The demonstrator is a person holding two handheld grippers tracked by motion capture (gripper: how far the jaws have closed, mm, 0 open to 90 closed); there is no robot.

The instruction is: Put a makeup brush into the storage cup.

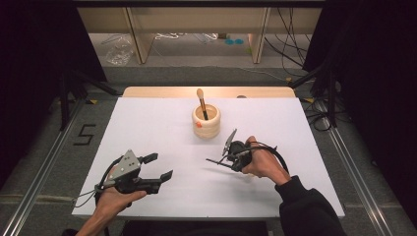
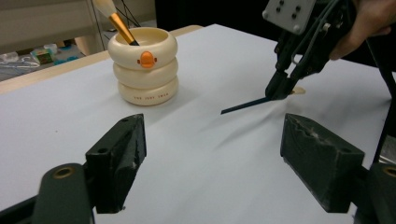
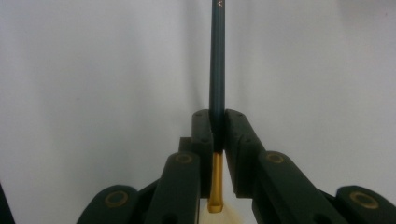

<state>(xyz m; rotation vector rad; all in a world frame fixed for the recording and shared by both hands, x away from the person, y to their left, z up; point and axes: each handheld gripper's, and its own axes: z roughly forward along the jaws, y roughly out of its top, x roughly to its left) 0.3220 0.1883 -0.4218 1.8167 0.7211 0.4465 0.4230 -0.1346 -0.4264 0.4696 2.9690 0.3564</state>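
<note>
A cream ringed pot (image 1: 206, 123) (image 2: 145, 65) with an orange mark stands at the far middle of the white table (image 1: 147, 123). A brush (image 1: 201, 101) (image 2: 119, 25) leans in it, bristles up. My right gripper (image 1: 231, 162) (image 2: 280, 88) (image 3: 217, 123) is shut on a second brush (image 1: 216, 162) (image 2: 245, 106) (image 3: 217, 56), gripping where the dark handle meets the gold ferrule (image 3: 217, 182). The handle lies low over the table, pointing away from the jaws. My left gripper (image 1: 162, 165) (image 2: 219, 154) rests open near the front left, with nothing between its jaws.
A wooden strip (image 1: 206, 91) borders the table's far edge. Beyond it are shelf legs (image 1: 137, 44), cables (image 1: 290, 49) and a plastic bag (image 1: 118, 51) on the floor. Metal rails (image 1: 44, 167) run along both sides, with dark curtains left and right.
</note>
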